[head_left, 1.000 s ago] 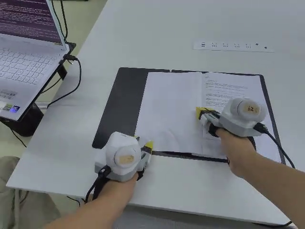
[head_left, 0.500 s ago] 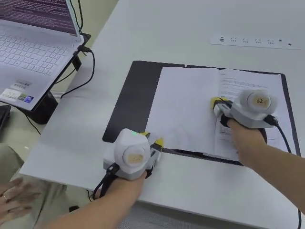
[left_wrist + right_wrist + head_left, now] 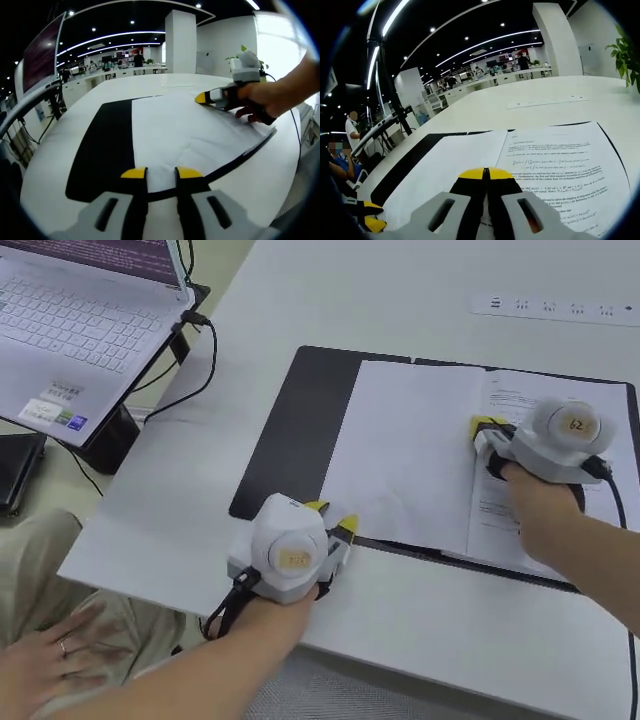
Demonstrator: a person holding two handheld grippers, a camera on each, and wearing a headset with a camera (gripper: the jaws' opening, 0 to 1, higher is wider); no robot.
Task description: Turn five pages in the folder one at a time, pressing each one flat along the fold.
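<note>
Folder (image 3: pixel 292 430) lies open on the table (image 3: pixel 400 300), blank page (image 3: pixel 410 460) left, printed page (image 3: pixel 488 525) right. Right tongs (image 3: pixel 487 426) are closed tight, tips on the paper at the fold. Left tongs (image 3: pixel 333 517) show a narrow gap with nothing in it, at the folder's near edge by the blank page's corner. Laptop (image 3: pixel 80 320) sits far left.

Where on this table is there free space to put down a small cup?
Bare table lies beyond the folder, before the power strip, and along the near edge right of the left gripper. Crowded: the laptop and cable at left.
</note>
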